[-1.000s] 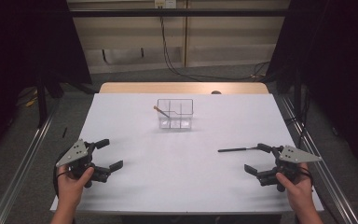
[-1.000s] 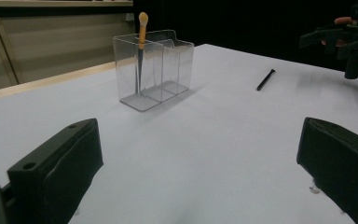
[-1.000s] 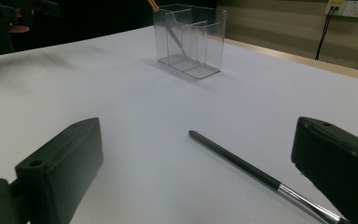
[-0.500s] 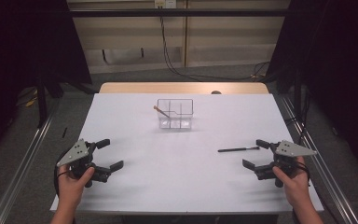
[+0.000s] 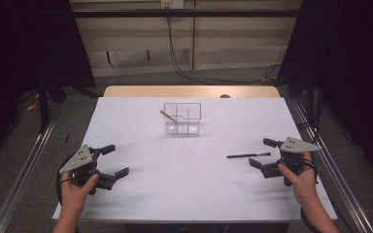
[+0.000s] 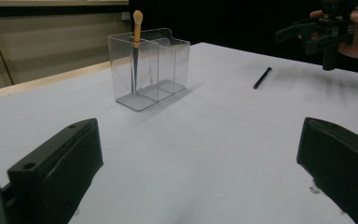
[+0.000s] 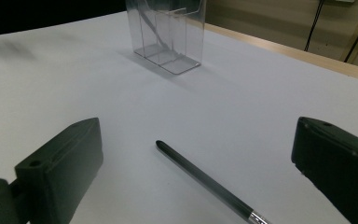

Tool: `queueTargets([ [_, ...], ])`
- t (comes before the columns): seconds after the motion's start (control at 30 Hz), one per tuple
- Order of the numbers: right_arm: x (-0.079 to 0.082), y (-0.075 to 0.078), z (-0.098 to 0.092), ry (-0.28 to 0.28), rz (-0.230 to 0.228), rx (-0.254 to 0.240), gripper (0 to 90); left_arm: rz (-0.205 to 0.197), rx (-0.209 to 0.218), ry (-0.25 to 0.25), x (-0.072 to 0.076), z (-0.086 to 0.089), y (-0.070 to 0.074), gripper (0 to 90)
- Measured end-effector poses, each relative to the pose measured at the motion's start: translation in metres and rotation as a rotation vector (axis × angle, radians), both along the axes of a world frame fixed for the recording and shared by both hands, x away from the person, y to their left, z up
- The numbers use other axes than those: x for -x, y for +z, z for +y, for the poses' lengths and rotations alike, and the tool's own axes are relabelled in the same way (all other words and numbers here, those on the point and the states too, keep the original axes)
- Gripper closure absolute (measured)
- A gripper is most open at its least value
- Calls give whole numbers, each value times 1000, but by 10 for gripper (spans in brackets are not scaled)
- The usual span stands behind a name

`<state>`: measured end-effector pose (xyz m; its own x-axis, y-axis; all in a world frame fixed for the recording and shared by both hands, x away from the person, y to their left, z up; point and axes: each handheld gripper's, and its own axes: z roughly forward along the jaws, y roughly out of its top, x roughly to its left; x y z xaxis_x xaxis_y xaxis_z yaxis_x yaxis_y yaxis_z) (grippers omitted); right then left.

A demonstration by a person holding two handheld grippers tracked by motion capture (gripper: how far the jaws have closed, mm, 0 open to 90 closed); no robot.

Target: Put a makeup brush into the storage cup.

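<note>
Grippers rest low over the white table (image 5: 184, 184), one at each side. At the left, the left gripper (image 5: 112, 161) is held by a hand near the front edge, its jaws wide apart and holding nothing. In the middle, farther back, stands a clear organizer (image 5: 182, 118) with several compartments; an orange-tipped brush (image 6: 136, 44) leans upright in one of them, though which compartment I cannot tell for sure through the transparent walls. At the right, a thin black pen-like stick (image 5: 248, 155) lies flat on the table, and the right gripper (image 5: 261, 153) is just beside its near end, jaws wide open, not touching it.

The stick is slim, dark and round, with a small silver ring near one end, visible in the right gripper view (image 7: 205, 179). Because it is round and lies flat, I judge it could roll away or slip if the jaws close too high or off centre. It may also tip out when it is carried to the organizer, whose openings are narrow
</note>
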<state>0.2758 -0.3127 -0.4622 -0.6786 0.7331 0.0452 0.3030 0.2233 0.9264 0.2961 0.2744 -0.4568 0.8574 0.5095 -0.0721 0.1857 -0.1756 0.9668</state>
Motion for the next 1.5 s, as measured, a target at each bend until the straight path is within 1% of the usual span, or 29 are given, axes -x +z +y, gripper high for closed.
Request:
queueTargets([
  [0.07, -3, 0, 0, -5, 8, 0, 15, -1, 2, 4, 0, 0, 0, 1],
  [0.23, -11, 3, 1, -5, 27, 27, 13, -4, -6, 2, 0, 1, 1, 1],
  [0.27, -12, 3, 1, -9, 40, 40, 13, -2, -3, 1, 0, 1, 1, 1],
  [0.37, -17, 5, 1, -5, 58, 73, 13, -1, -2, -4, 0, 0, 1, 1],
  [0.43, -20, 6, 2, 7, 77, 95, 13, 3, -3, -8, 0, 0, 0, 2],
  [0.5, -24, 7, 3, 14, 96, 128, 13, 5, -6, -8, 0, 0, 0, 2],
  [0.6, -29, 8, 5, 16, 129, 173, 12, 6, -6, -8, 0, 0, 0, 1],
  [0.7, -35, 10, 4, 14, 169, 202, 12, 5, -1, -8, 0, 0, 0, 1],
  [0.83, -42, 12, 5, 28, 221, 242, 10, 6, 4, -10, 0, -1, 0, 1],
  [0.93, -45, 12, 7, 48, 252, 286, 9, 7, 3, -13, -1, -1, 1, 1],
  [1.0, -47, 12, 10, 57, 277, 318, 8, 8, 9, -11, -1, -1, 1, 1],
  [1.03, -47, 12, 11, 61, 282, 340, 8, 8, 12, -13, -1, -1, 1, 1],
  [1.1, -49, 12, 12, 66, 307, 375, 11, 6, 10, -10, -1, -1, 1, 1],
  [1.17, -51, 12, 13, 71, 320, 383, 16, 7, 12, -12, 0, -1, 1, 1],
  [1.23, -52, 12, 14, 67, 323, 400, 24, 7, 12, -10, 0, -1, 1, 2],
  [1.3, -54, 13, 15, 70, 341, 413, 25, 4, 9, -12, -1, -2, 1, 1],
  [1.4, -56, 13, 16, 85, 354, 456, 36, 4, 10, -15, -1, -2, 1, 2],
  [1.43, -57, 13, 16, 82, 363, 467, 50, 4, 11, -14, 0, -3, 2, 2],
  [1.5, -59, 13, 17, 92, 375, 473, 69, 4, 14, -17, 0, -3, 2, 2],
])
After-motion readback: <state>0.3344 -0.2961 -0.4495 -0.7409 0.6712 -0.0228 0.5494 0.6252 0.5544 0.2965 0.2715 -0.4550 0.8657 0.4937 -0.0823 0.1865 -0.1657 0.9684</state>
